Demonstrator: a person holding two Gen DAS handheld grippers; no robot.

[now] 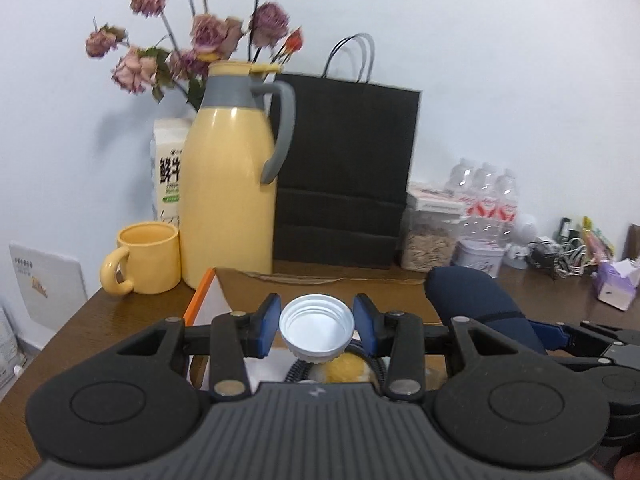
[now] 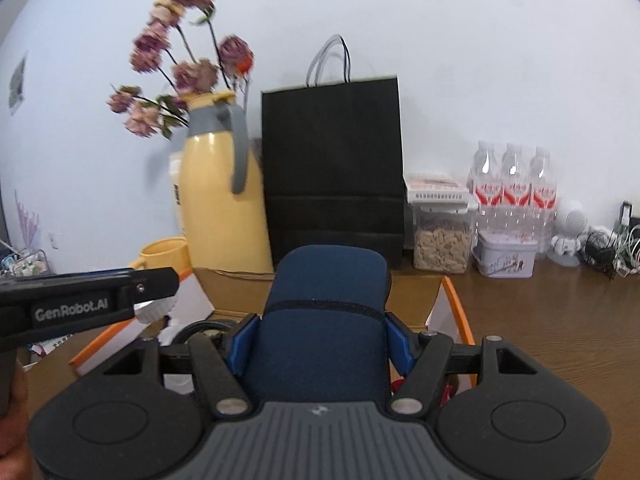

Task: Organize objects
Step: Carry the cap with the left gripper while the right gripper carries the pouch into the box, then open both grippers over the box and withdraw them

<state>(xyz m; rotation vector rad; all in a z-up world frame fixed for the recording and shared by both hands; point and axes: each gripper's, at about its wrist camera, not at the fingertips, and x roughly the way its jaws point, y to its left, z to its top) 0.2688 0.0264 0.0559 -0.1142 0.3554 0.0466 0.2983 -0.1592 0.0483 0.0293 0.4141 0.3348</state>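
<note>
I am gripping a white cap between the blue pads of my left hand-held gripper, its hollow side facing back at me. My right hand-held gripper is clamping a dark blue padded case, which is standing up between the pads. Both are hanging above an open cardboard box with orange-edged flaps, sitting just below and ahead of the fingers on the brown worktop. Beyond the box, a yellow jug and a yellow mug are standing to the left, with a black paper bag straight ahead against the wall.
</note>
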